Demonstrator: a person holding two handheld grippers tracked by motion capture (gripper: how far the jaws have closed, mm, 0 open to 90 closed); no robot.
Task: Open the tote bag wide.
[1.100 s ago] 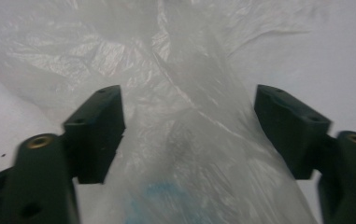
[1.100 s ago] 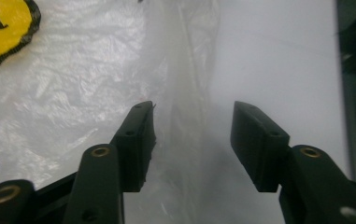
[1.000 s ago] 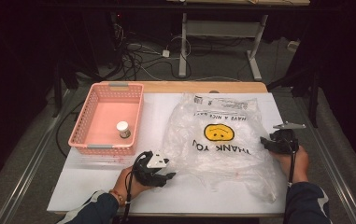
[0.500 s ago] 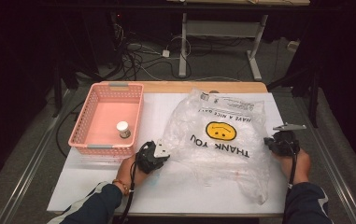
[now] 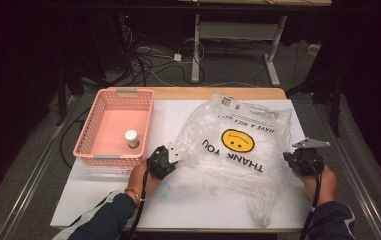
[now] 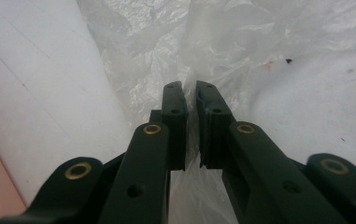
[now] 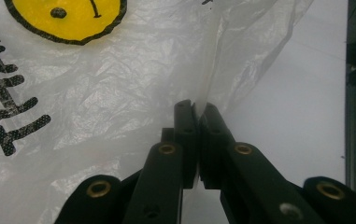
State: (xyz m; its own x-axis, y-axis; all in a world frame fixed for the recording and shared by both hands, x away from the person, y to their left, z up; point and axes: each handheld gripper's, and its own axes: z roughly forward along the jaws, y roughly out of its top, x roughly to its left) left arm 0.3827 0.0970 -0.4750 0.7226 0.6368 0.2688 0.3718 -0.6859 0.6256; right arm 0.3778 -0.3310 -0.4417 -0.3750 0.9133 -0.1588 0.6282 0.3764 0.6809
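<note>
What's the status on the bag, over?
Left gripper and right gripper both shut on the clear plastic smiley-face bag, opposite edges. Bag flat on white table. Pink plastic basket clear, at left.

Left gripper (image 5: 170,156) and right gripper (image 5: 294,159) low, well apart, jaws both pinched nearly together.

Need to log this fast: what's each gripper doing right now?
Left gripper: closed on the plastic bag.
Right gripper: closed on the same bag's edge.

right hand-held gripper (image 7: 197,109): clamped on plastic bag (image 7: 119,84) edge | smiley print (image 7: 66,18) upper left | white table (image 7: 302,112) right
</note>
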